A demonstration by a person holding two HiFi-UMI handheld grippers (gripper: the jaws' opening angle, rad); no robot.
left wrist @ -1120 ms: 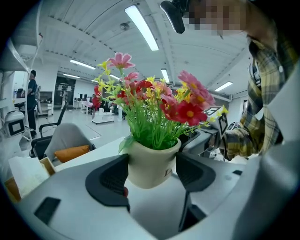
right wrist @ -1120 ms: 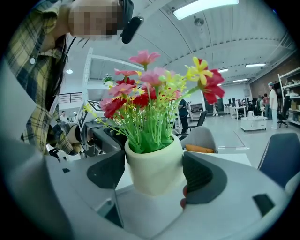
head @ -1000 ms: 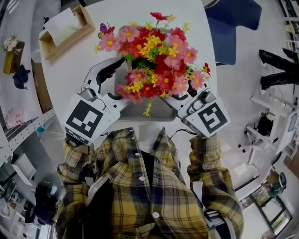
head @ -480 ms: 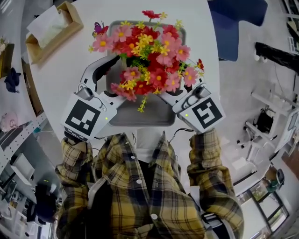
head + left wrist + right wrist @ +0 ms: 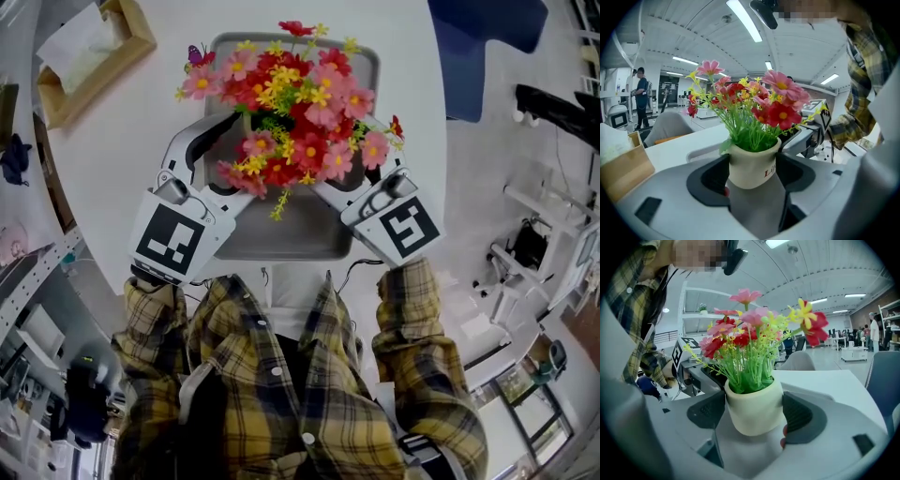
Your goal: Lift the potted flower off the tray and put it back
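Observation:
The potted flower (image 5: 291, 112) is a bunch of pink, red and yellow blooms in a cream pot (image 5: 752, 164). In the head view the blooms hide the pot. They hang over the grey metal tray (image 5: 300, 234) on the white round table (image 5: 122, 150). My left gripper (image 5: 248, 155) comes in from the lower left and is shut on the pot (image 5: 754, 408). My right gripper (image 5: 337, 187) comes in from the lower right and is also shut on it. Dark pads press both sides of the pot in each gripper view. Whether the pot's base touches the tray I cannot tell.
A wooden tissue box (image 5: 89, 52) stands at the table's far left. A blue chair (image 5: 487, 47) sits off the table's far right. The tray's rim (image 5: 703, 153) shows behind the pot. The table's near edge lies just before the person's plaid shirt (image 5: 281, 375).
The view has shifted, so more of the tray shows around and behind the flowers. Both grippers have stayed clamped on the pot.

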